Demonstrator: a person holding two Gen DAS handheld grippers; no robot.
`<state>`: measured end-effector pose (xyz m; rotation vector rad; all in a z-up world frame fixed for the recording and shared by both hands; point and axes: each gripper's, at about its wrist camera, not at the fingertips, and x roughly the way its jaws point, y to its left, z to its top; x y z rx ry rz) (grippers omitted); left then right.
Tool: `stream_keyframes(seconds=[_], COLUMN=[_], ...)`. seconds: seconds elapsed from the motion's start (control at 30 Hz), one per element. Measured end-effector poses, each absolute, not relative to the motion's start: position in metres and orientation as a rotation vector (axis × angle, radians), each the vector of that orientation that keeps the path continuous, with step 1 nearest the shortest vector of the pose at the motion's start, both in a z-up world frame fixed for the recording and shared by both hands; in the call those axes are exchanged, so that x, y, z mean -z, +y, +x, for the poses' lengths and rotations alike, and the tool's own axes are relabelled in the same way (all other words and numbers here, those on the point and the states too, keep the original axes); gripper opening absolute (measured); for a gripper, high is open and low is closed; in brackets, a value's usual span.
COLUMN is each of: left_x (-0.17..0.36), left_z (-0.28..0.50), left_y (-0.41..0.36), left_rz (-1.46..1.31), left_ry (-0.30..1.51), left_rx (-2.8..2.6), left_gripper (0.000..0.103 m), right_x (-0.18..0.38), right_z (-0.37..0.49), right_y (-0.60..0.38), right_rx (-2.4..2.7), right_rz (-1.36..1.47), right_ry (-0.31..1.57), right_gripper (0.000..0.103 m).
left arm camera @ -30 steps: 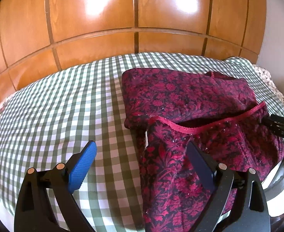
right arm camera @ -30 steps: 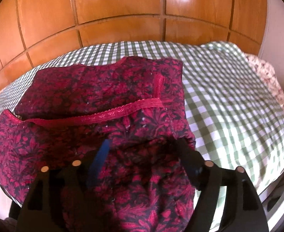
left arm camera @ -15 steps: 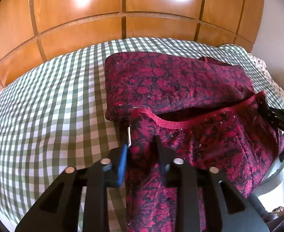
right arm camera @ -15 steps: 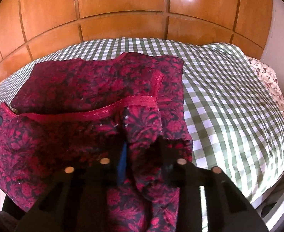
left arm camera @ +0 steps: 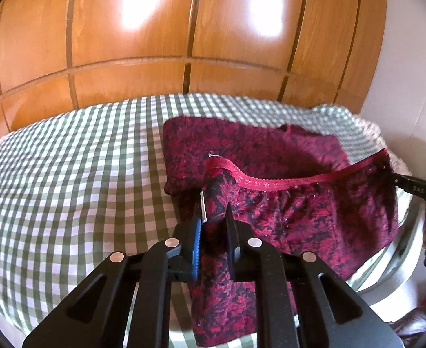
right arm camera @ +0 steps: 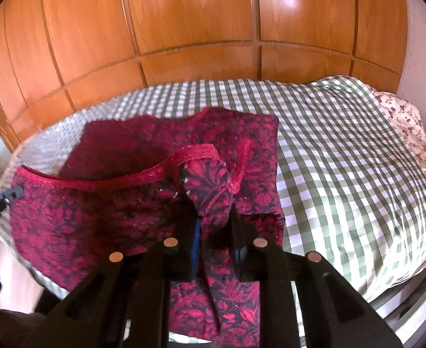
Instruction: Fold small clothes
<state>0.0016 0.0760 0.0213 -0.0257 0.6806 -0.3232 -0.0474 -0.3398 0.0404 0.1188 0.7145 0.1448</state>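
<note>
A dark red floral garment (left arm camera: 300, 211) with a red lace hem (left arm camera: 271, 184) lies on the bed, its near edge lifted. My left gripper (left arm camera: 213, 206) has its jaws closing, pads pinching the garment's left near corner beside a small white tag (left arm camera: 203, 206). In the right wrist view the garment (right arm camera: 97, 211) hangs between both grippers. My right gripper (right arm camera: 213, 214) is closing too, with a bunched fold of the right corner between its pads. Each gripper shows at the other view's edge: the right gripper (left arm camera: 416, 188), the left gripper (right arm camera: 4, 197).
The bed carries a green-and-white checked cover (left arm camera: 68, 188), also seen to the right of the garment (right arm camera: 343, 159). A floral sheet (right arm camera: 410, 133) shows at the bed's right end. Wooden panelled doors (left arm camera: 155, 43) rise behind the bed. A white wall (left arm camera: 410, 72) stands at the right.
Both grippers went from open over the garment's near corners to shut on the cloth. They then rose, lifting the near edge off the bed.
</note>
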Motion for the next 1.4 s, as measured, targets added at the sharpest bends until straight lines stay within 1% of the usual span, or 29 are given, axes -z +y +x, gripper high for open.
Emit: stream_keyframes(seconds=[0.27,0.6,0.83,1.0,1.17,1.23,1.27,1.33,1.37,1.4], left_x=[-0.061,-0.07,-0.057,-0.04,-0.008,0.009,0.012,0.012,0.011,0.011], left_z=[0.022,0.099,0.157,0.196,0.234,0.242,0.242,0.233,0.227,0.22], left_y=[0.079,0.068,0.055,0.046,0.039,0.037,0.039,0.048,0.052,0.056], left_rz=[-0.069,-0.079,-0.064,-0.038,-0.033,-0.024,-0.031,-0.07,-0.085,-0.101], left_ry=[0.585,0.562,0.601,0.643,0.742,0.797,0.803,0.8,0.804,0.809], left_rx=[0.338,0.267,0.215,0.176,0.139,0.132,0.134,0.138,0.147,0.161], left_gripper=[0.013,0.013,0.013,0.013,0.013,0.014,0.016,0.033,0.038,0.047], right_x=[-0.082,-0.094,-0.07,-0.048,-0.015,-0.001,0.003,0.005,0.003,0.001], right_z=[-0.016,0.061,0.116,0.145,0.172,0.179,0.182,0.181,0.177,0.173], right_y=[-0.342,-0.345,-0.352,-0.356,-0.361,-0.361,-0.362,-0.362,-0.364,-0.366], right_rx=[-0.182,-0.099,-0.027,0.048,0.104,0.113,0.113,0.103,0.09,0.087], right_rz=[0.177,0.23,0.292,0.272,0.251,0.233,0.231,0.232,0.243,0.253], right_ry=[0.626,0.591,0.65,0.694,0.777,0.811,0.819,0.817,0.812,0.806], right_gripper=[0.016,0.016,0.016,0.016,0.016,0.017,0.017,0.02,0.024,0.034])
